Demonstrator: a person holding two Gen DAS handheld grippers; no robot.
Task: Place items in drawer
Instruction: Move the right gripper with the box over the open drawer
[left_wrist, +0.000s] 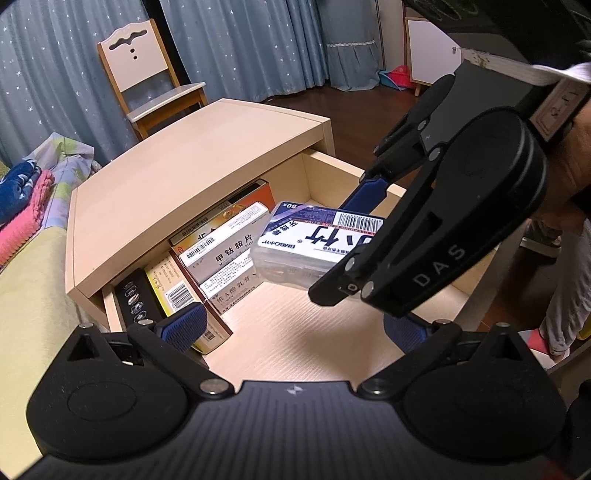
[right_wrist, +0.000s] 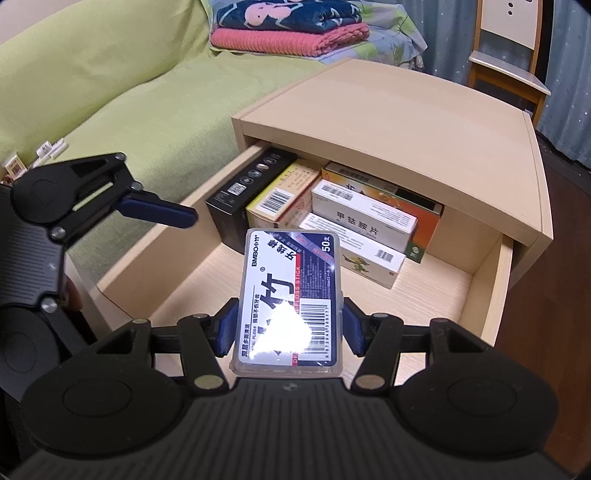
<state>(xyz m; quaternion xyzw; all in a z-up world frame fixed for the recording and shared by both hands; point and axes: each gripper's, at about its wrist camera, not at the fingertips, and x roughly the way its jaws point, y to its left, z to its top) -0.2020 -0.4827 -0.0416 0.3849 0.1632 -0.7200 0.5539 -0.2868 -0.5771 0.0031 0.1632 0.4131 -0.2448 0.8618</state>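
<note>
The pale wood drawer (right_wrist: 495, 295) stands pulled out of the nightstand (right_wrist: 406, 140). At its back lie a black box (right_wrist: 236, 206), a yellow box (right_wrist: 280, 199), white medicine boxes (right_wrist: 365, 218) and an orange box (right_wrist: 424, 218). My right gripper (right_wrist: 289, 328) is shut on a clear dental floss box (right_wrist: 288, 295), held tilted above the bare drawer floor (left_wrist: 295, 343). In the left wrist view the floss box (left_wrist: 314, 243) hangs in the right gripper (left_wrist: 351, 240) over the drawer. My left gripper (left_wrist: 293, 328) hovers open and holds nothing above the drawer's front left. One of its blue fingers (right_wrist: 162, 212) shows.
A green-covered bed (right_wrist: 129, 92) flanks the nightstand, with folded towels (right_wrist: 288, 33) and small packets (right_wrist: 48, 151) on it. A wooden chair (left_wrist: 147, 74) stands behind, before star-patterned curtains. A person's leg (left_wrist: 565, 295) is at the right.
</note>
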